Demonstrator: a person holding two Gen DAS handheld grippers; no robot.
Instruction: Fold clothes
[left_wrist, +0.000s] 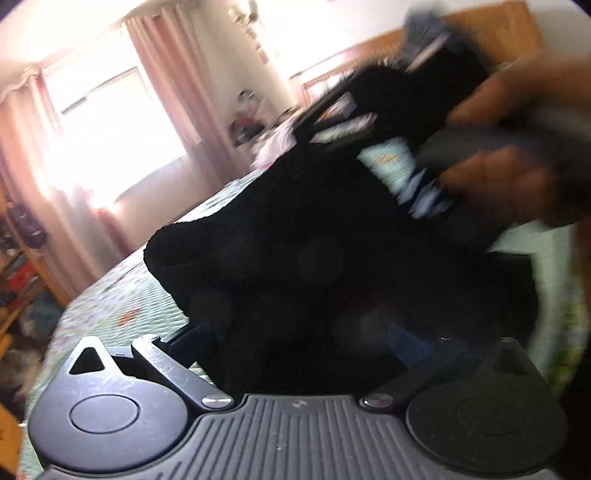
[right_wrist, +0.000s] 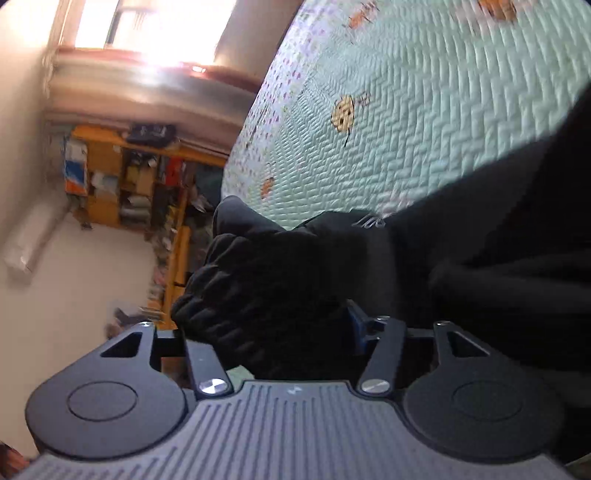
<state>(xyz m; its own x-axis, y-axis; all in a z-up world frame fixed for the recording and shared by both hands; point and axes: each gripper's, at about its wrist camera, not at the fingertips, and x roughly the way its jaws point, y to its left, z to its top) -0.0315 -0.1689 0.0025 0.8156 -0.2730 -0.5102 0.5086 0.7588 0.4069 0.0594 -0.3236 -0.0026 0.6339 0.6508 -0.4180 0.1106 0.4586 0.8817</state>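
Note:
A black garment (left_wrist: 295, 236) hangs bunched above a pale green quilted bedspread (left_wrist: 110, 306). My left gripper (left_wrist: 295, 343) is closed on a fold of it, and the cloth hides the fingertips. In the right wrist view the same black garment (right_wrist: 295, 280) fills the space between my right gripper (right_wrist: 266, 339) fingers, which are closed on a thick ribbed bunch of it. The other gripper and the hand holding it (left_wrist: 517, 177) show blurred at the upper right of the left wrist view.
The quilted bedspread (right_wrist: 406, 110) with small orange prints lies under the garment. A bright window with pink curtains (left_wrist: 103, 122) is at the left. A wooden shelf full of clutter (right_wrist: 122, 173) stands past the bed's edge. A wooden headboard (left_wrist: 480, 29) is at the back.

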